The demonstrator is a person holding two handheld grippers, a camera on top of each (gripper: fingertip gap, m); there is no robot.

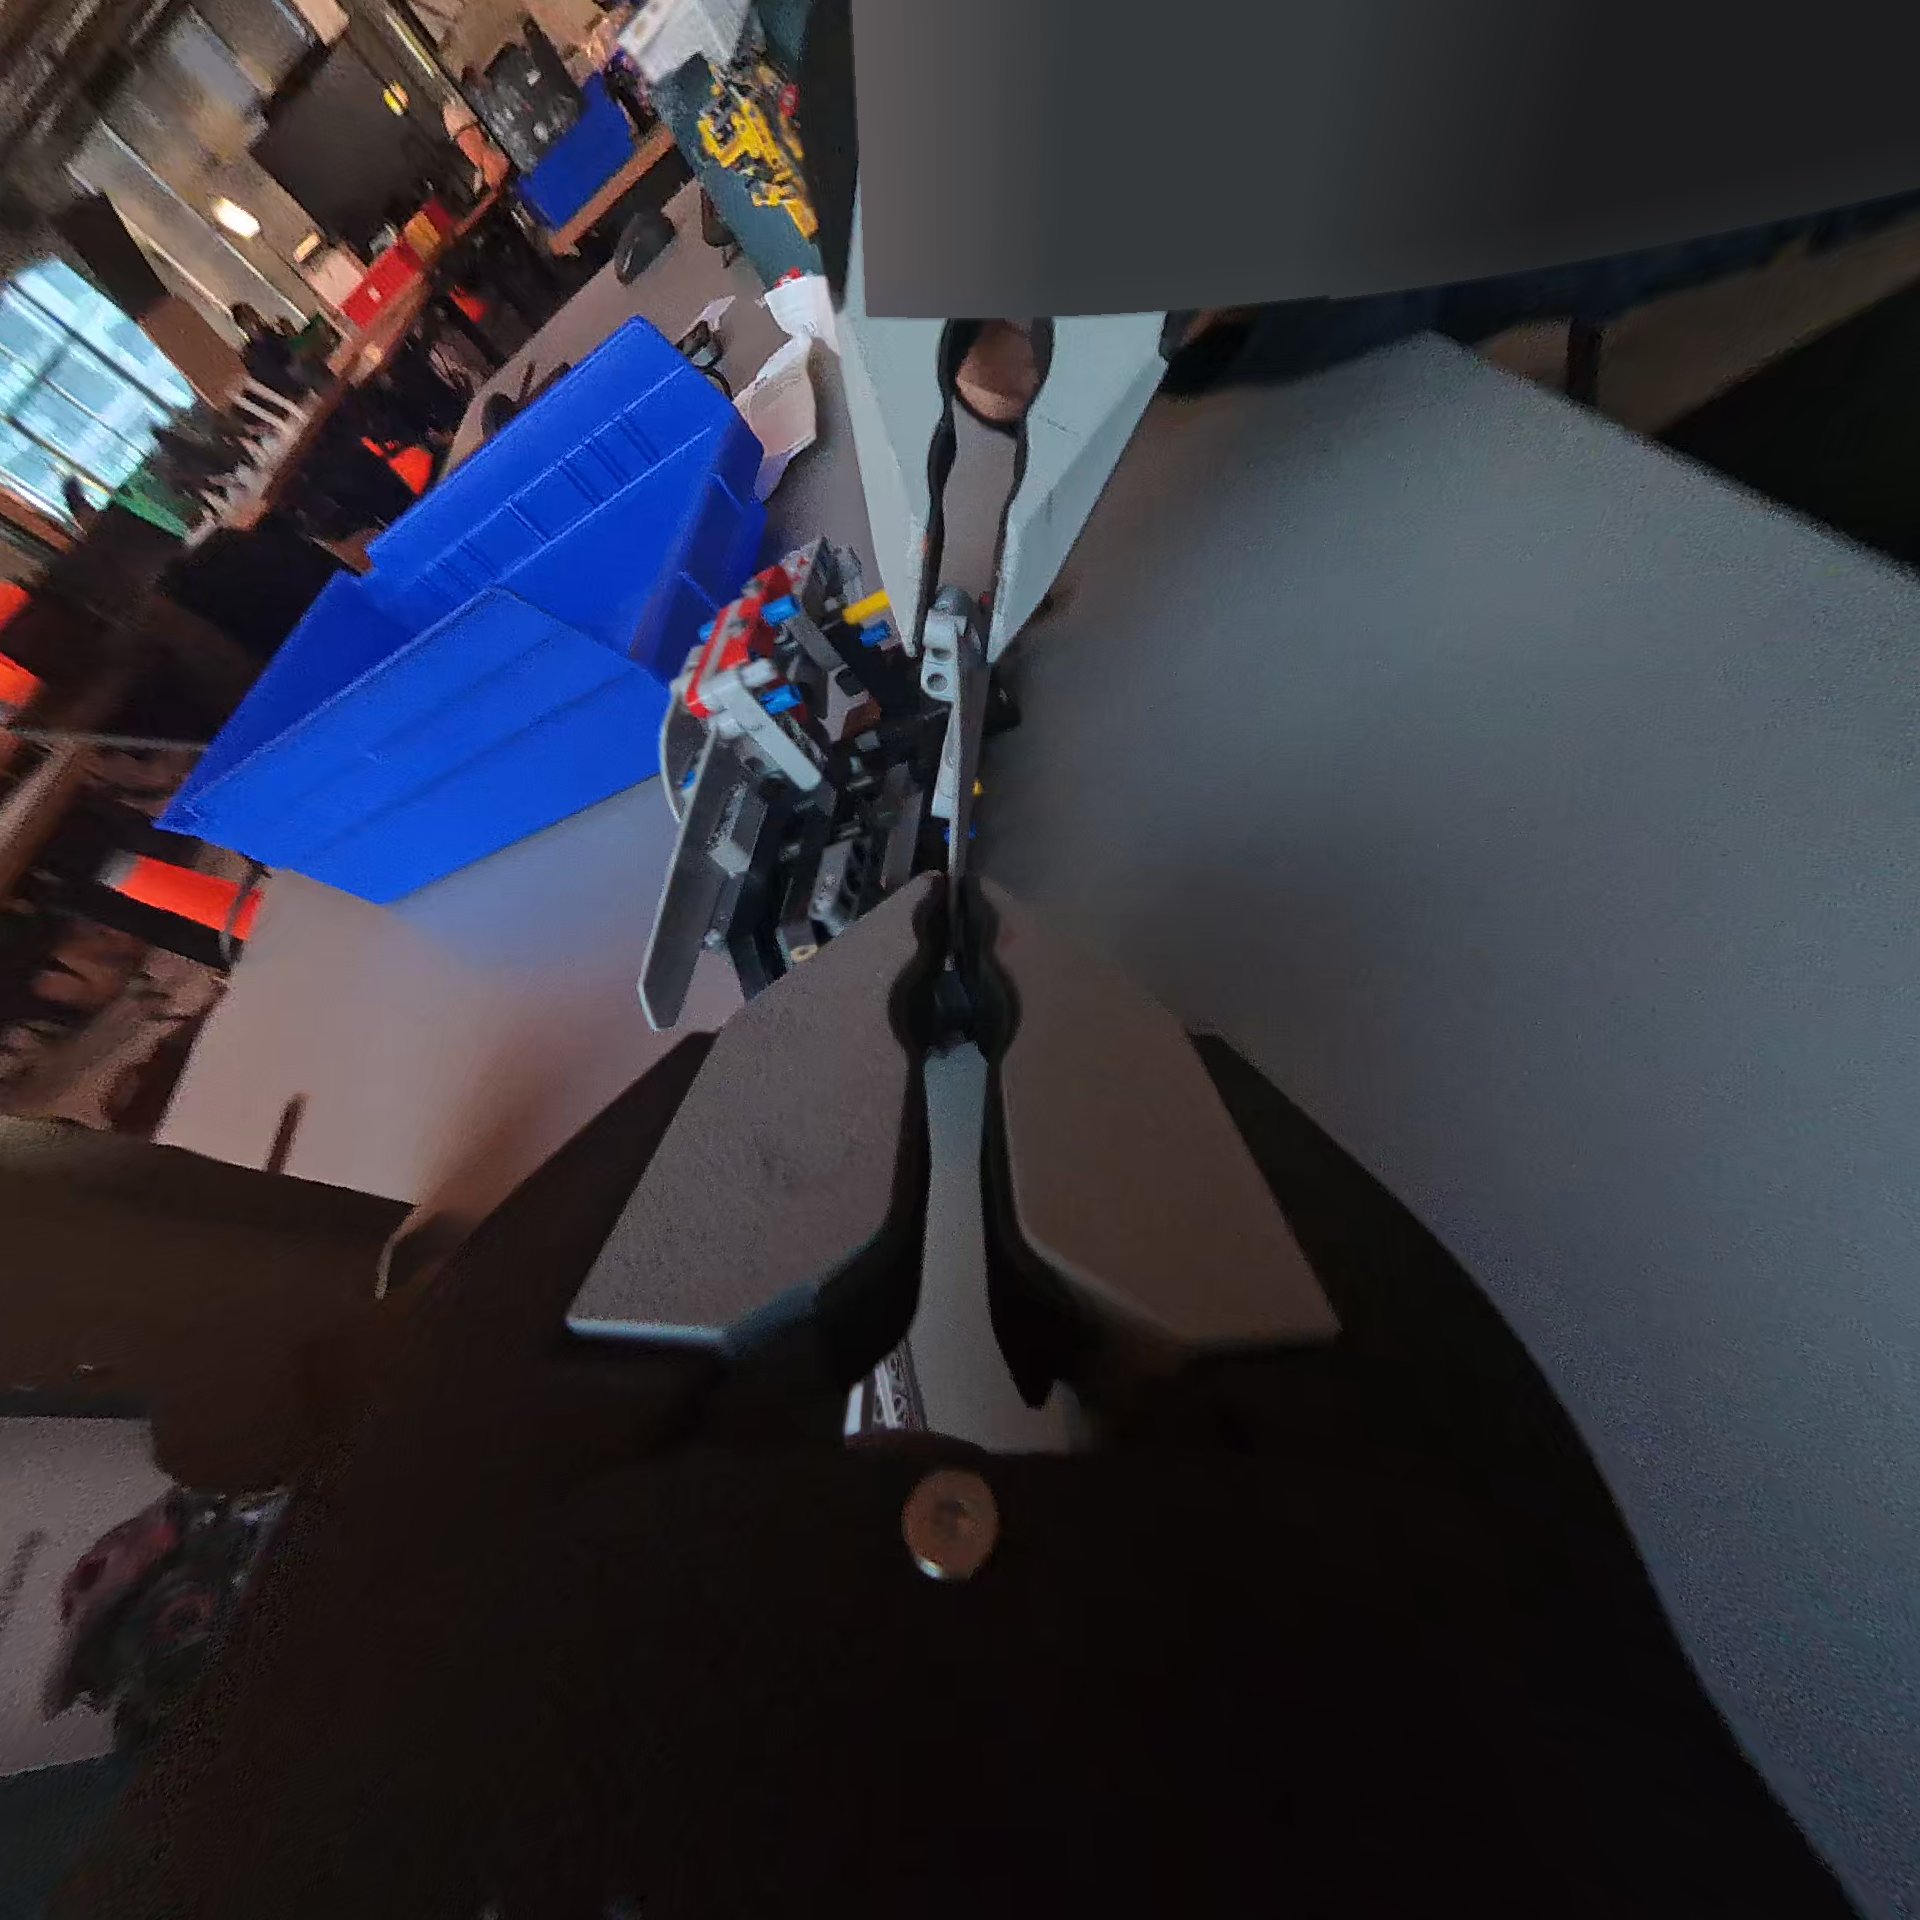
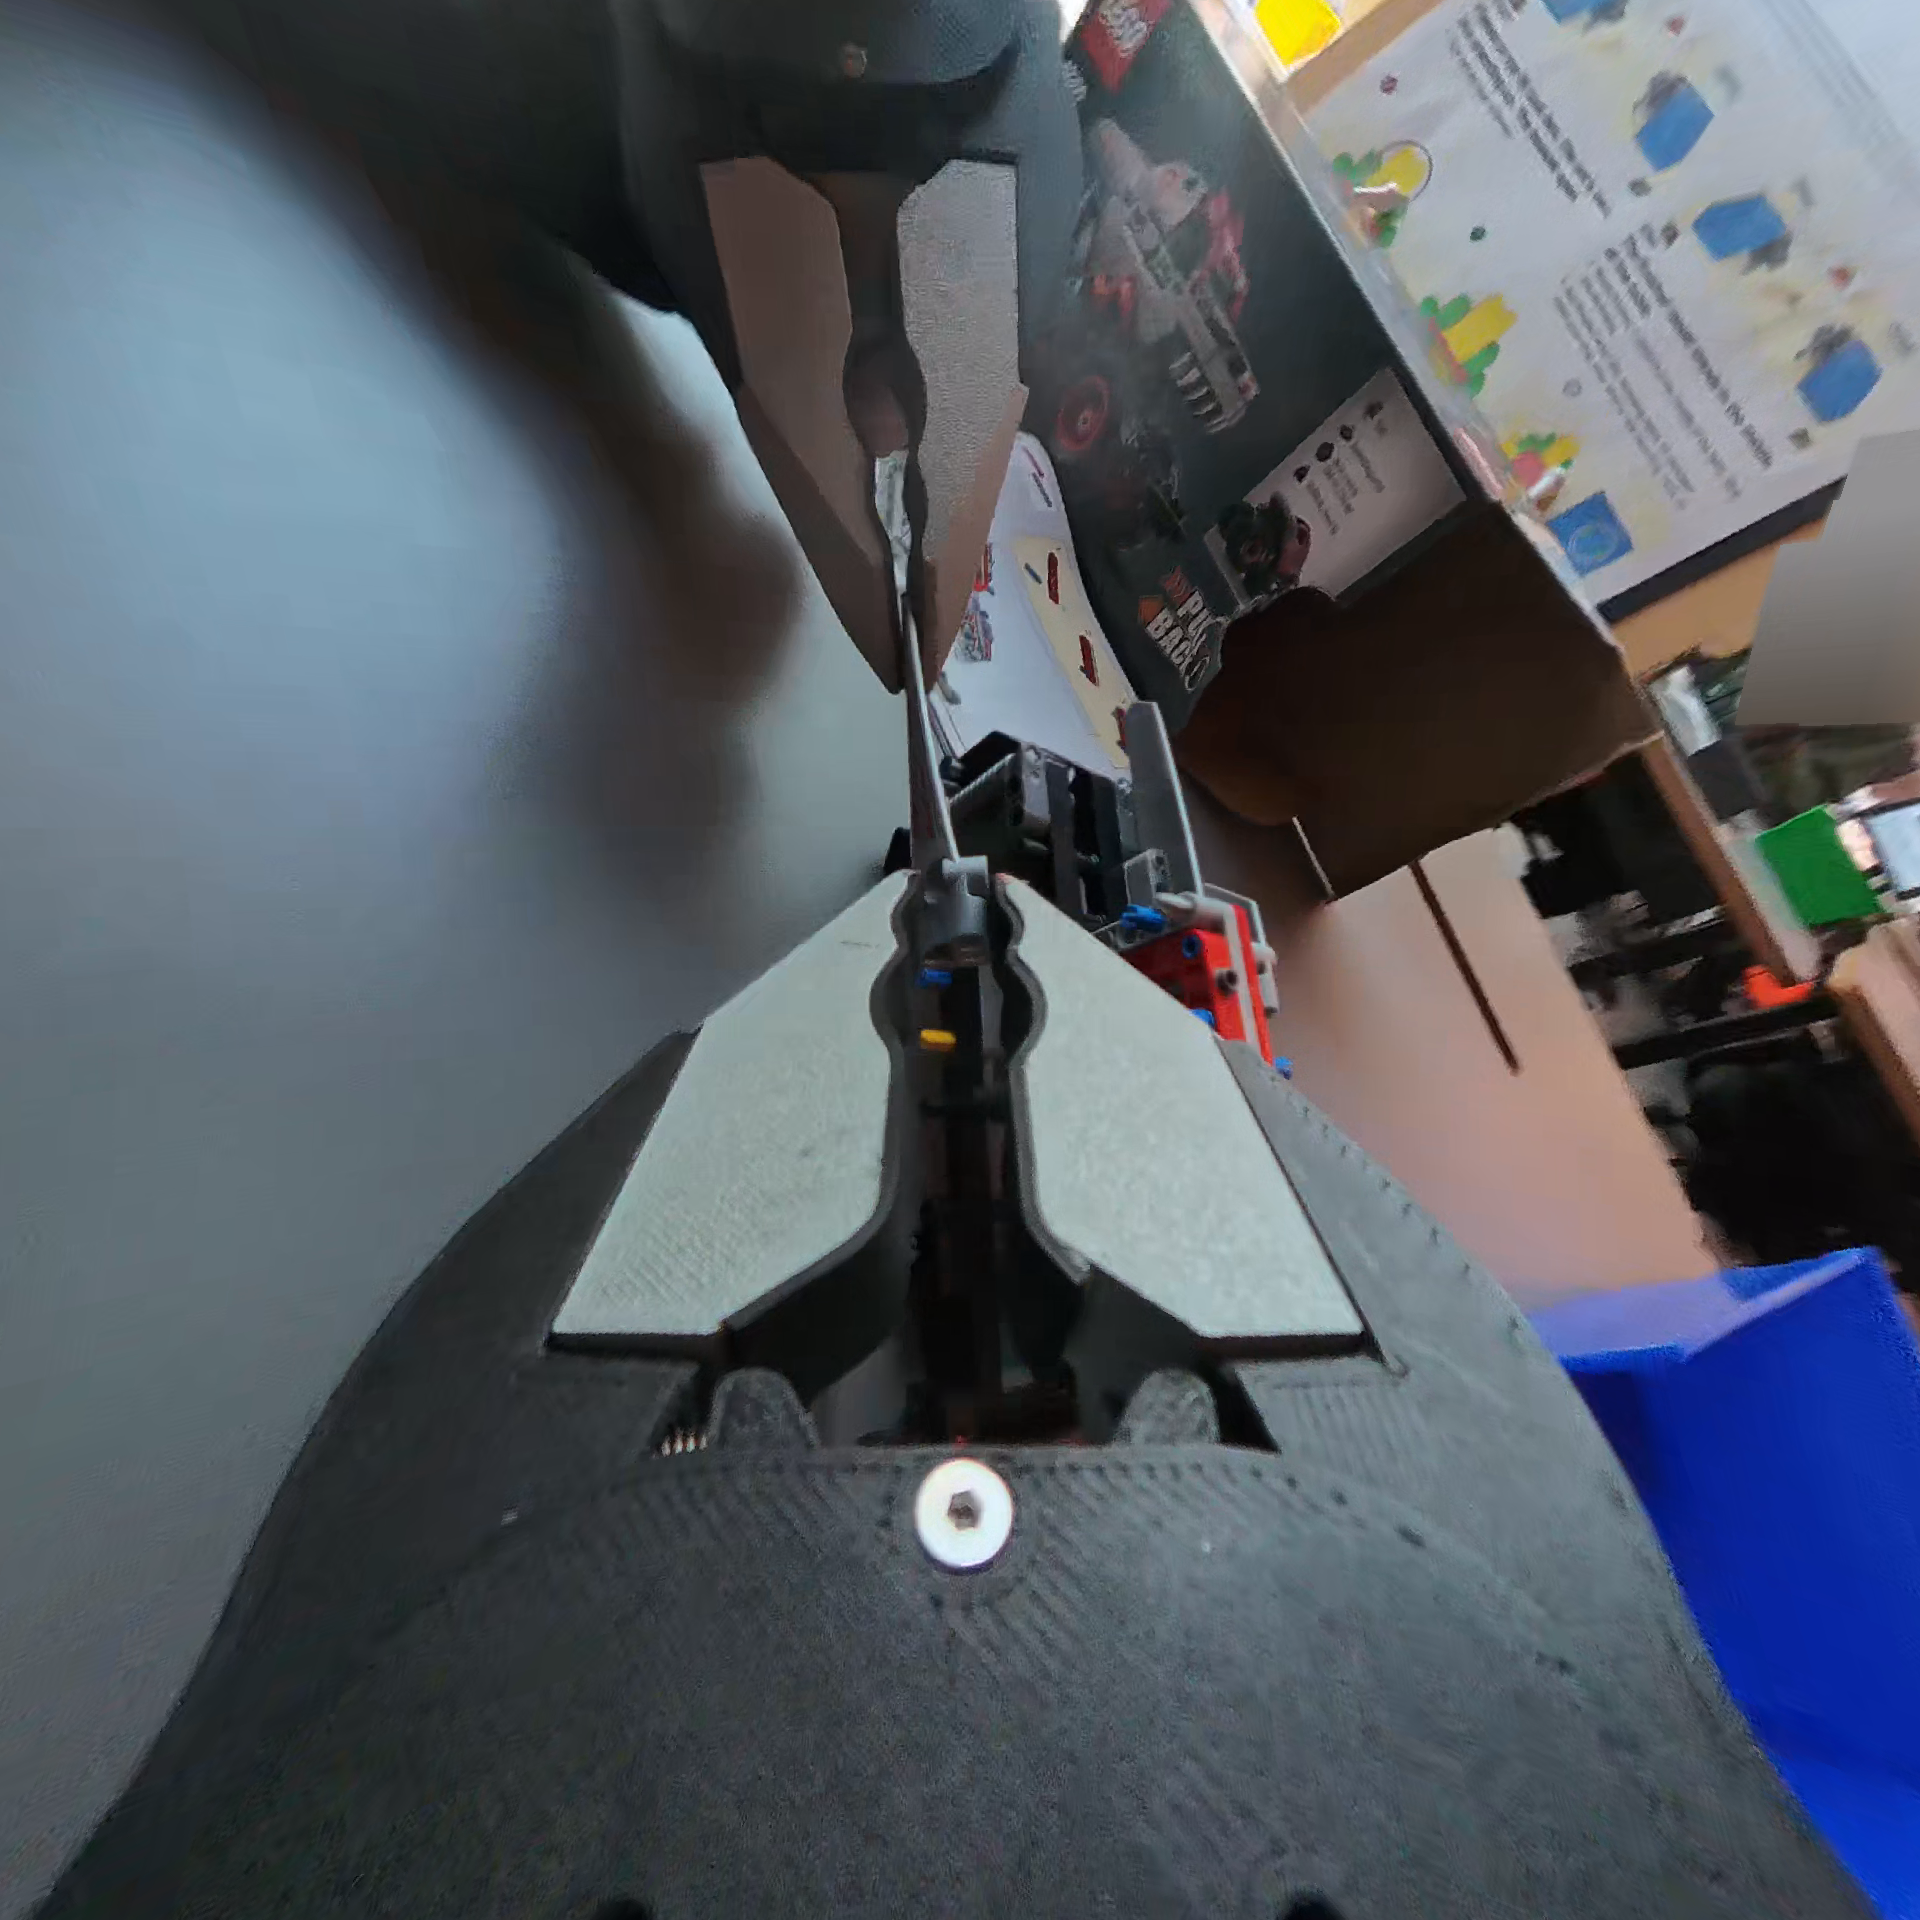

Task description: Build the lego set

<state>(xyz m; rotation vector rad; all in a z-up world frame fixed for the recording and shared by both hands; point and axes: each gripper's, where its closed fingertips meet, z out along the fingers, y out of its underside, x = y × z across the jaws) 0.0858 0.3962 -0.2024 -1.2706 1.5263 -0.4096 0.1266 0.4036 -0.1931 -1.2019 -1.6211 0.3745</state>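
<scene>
Holding opposite ends of one grey panel point(image 1: 961, 748) beside the blue bins point(image 1: 499, 644): left gripper point(image 1: 951, 904) clenched on its near edge, right gripper point(image 2: 954, 904) clenched on its pin-connector end; lego chassis point(image 1: 790, 748) just beside, on the table. Advice: align pins squarely, press evenly.

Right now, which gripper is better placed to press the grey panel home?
Probably the right gripper: it is shut on the panel's connector end, beside the model. The left gripper pinches the panel's far end, better suited to steadying.
</scene>
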